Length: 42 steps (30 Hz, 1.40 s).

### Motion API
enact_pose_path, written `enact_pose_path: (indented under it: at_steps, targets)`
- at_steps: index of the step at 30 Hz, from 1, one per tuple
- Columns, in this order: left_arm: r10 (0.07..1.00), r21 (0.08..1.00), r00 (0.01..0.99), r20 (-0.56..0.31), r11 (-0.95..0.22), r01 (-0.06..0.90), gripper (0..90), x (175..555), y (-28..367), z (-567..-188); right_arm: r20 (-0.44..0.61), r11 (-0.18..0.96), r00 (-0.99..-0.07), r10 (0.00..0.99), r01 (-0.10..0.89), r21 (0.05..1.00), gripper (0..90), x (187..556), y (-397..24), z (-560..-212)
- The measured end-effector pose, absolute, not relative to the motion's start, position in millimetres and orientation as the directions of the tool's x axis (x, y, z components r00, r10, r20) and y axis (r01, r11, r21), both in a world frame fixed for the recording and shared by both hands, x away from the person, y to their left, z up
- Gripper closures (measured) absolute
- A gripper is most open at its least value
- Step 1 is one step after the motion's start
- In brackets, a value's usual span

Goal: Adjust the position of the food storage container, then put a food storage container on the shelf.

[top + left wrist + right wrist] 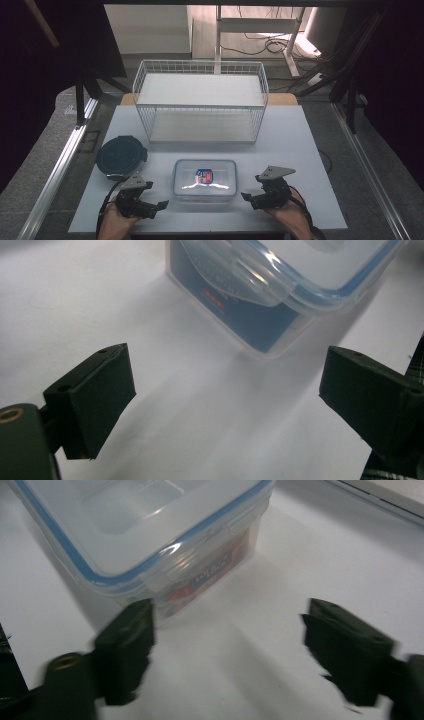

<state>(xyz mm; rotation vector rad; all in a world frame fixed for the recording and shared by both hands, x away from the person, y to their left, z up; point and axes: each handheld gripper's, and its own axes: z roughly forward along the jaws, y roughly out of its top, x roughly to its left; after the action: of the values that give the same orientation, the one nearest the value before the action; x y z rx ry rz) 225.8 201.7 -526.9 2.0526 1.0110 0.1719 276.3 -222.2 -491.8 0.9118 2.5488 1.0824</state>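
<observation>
Place: we take this for a lab or test room set up for recording.
Work surface: a white table (pixel 300 150) edged by metal rails (pixel 60 165).
Surroundings: we see dark curtains (pixel 60 40) at both sides and loose cables (pixel 270 47) on the floor behind.
Furniture: a white frame stand (pixel 260 25) at the back.

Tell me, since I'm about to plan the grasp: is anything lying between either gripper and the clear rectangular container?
Nothing visible. The left gripper and right gripper flank the clear container, both open, with bare white table in between. The round dark lid lies off to the left, behind the left gripper.
</observation>
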Motion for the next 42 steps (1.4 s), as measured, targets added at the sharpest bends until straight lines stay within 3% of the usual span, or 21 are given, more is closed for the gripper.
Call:
enact_pose_path:
  at_steps: [3, 11, 15, 30, 42]
  targets:
    - [0.711, 0.731, 0.668, -0.222, -0.332, 0.596, 5.8, 224.7, 202.3, -528.5, 0.039, 0.535, -0.778, 0.627, 0.467, 0.704, 5.3, 274.3, -224.3, -495.2]
    - [0.704, 0.737, 0.674, -0.224, -0.330, 0.590, 3.7, 226.2, 203.1, -532.0, 0.073, 0.507, -0.771, 0.633, 0.484, 0.713, 0.6, 274.9, -229.0, -499.7]
    - [0.689, 0.719, 0.671, -0.274, -0.317, 0.619, 2.6, 228.2, 201.1, -533.7, 0.066, 0.496, -0.770, 0.635, 0.471, 0.729, 0.0, 275.7, -228.9, -498.1]
    - [0.675, 0.742, 0.686, -0.270, -0.308, 0.595, 1.3, 234.8, 194.8, -526.4, 0.084, 0.455, -0.779, 0.621, 0.446, 0.770, 0.0, 281.4, -220.1, -486.9]
    - [0.656, 0.748, 0.704, -0.273, -0.315, 0.584, 1.5, 260.0, 178.8, -506.7, 0.110, 0.461, -0.767, 0.632, 0.487, 0.742, 0.0, 293.7, -197.2, -482.6]
